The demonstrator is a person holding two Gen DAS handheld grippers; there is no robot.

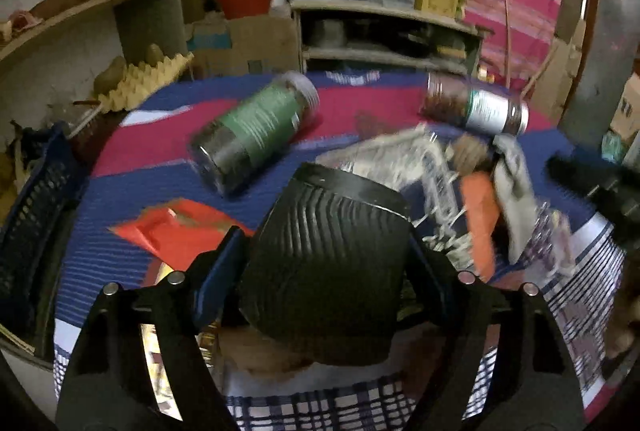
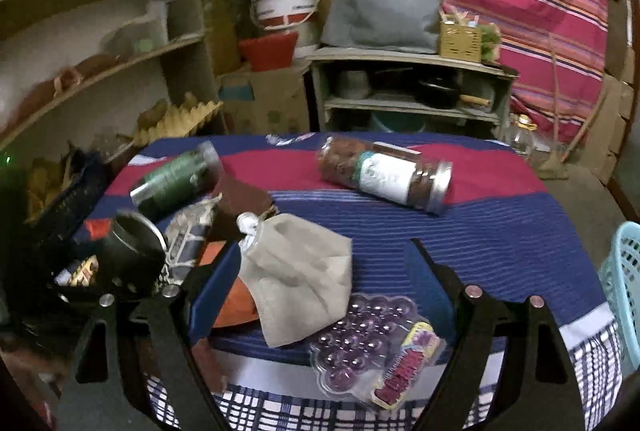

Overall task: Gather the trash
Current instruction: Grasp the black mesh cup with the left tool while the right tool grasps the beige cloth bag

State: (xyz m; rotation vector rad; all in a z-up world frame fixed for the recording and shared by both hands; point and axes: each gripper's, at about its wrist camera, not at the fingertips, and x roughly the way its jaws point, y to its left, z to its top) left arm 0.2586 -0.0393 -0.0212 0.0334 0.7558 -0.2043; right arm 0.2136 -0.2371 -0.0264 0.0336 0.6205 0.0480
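Observation:
A black ribbed cup sits between the fingers of my left gripper, and both blue pads lie against its sides. In the right wrist view the same cup is tilted at the far left. My right gripper stands open over a crumpled grey paper, which covers a crushed silver can and an orange scrap. A purple blister tray lies just below. A red wrapper and clear plastic packaging lie beside the cup.
A green-labelled jar and a brown jar with a white label lie on their sides on the striped cloth. A dark blue basket stands at the left edge, a light blue basket at the right. Shelves and boxes stand behind.

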